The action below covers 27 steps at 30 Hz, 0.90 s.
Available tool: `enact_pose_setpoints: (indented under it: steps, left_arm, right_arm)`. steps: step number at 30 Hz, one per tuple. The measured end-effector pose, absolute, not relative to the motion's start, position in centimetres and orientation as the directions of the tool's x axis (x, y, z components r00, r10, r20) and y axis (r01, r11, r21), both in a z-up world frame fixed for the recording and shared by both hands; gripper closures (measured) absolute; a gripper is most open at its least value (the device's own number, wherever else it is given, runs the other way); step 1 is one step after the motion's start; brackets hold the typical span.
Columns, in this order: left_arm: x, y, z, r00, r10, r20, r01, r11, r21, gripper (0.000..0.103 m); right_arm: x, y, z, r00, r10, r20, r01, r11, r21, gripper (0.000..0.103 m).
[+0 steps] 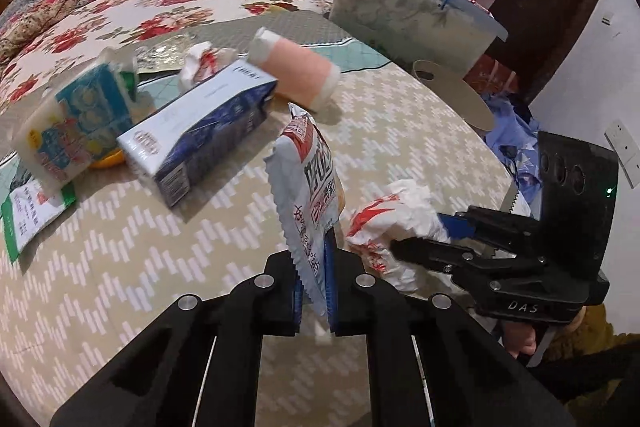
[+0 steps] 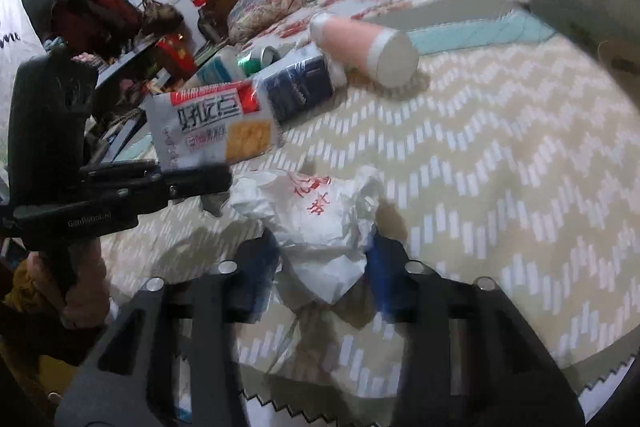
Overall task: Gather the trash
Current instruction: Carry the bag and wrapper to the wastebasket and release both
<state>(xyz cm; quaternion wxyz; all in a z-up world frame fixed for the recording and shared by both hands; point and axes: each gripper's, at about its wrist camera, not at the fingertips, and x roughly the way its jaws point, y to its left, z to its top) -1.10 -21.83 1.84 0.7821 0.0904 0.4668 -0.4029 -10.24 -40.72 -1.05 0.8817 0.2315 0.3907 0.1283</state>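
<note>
Two bits getting grabbed: left hand-held gripper (image 1: 316, 291) is pinching the snack wrapper (image 1: 308, 183) off the desk (image 1: 400, 131), right hand-held gripper (image 2: 324, 267) is closing around the crumpled bag (image 2: 320, 223), cartons at 10 o'clock still waiting.

A snack wrapper (image 1: 308, 187) is standing up between the pads of the left hand-held gripper (image 1: 314, 291), above the tabletop (image 1: 400, 131). A crumpled bag (image 1: 384, 227) is lying just to its right. Behind them a carton (image 1: 200, 135) and a tube (image 1: 296, 75) are lying, possibly touching. The bed (image 1: 140, 3) is sitting beyond.
</note>
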Motion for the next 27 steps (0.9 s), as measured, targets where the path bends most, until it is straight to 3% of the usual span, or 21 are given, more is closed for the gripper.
enact_pose_setpoints:
  steps: [8,18,22,23,24,25,27]
  left_arm:
    - [-1.4,-27.8,2.9,0.179,-0.563,-0.807,0.775,0.586,-0.236,0.095]
    - [-1.6,-46.1,4.9,0.021,-0.585,-0.811,0.900,0.364,-0.239,0.095]
    - [-0.9,-53.5,5.4,-0.031,-0.584,-0.811,0.912,0.315,-0.262,0.093]
    - [-0.7,-55.1,5.3,-0.033,-0.582,-0.813,0.914,0.312,-0.260,0.078]
    - [-0.5,-57.0,5.2,-0.026,-0.570,-0.821,0.917,0.313,-0.246,0.045]
    - [-0.3,-58.5,4.9,0.010,-0.556,-0.831,0.918,0.334,-0.213,0.034]
    - [0.1,-60.3,4.5,0.083,-0.531,-0.843,0.912,0.381,-0.150,0.035]
  right_arm:
    - [-12.5,-47.6,-1.0,0.761,0.285,-0.583,0.113,0.827,0.551,0.065]
    - [-17.9,-63.1,-1.8,0.821,-0.037,-0.570,0.445,0.667,0.597,0.064]
    - [-17.0,-67.9,-1.6,0.782,-0.130,-0.610,0.523,0.669,0.528,0.058]
    - [-16.3,-68.9,-1.5,0.770,-0.150,-0.620,0.536,0.677,0.503,0.056]
    - [-16.0,-69.3,-1.5,0.766,-0.159,-0.623,0.541,0.682,0.492,0.045]
    - [-14.8,-70.3,-1.4,0.756,-0.168,-0.633,0.549,0.690,0.472,0.027]
    - [-14.0,-71.0,-1.5,0.733,-0.210,-0.648,0.580,0.691,0.432,0.022]
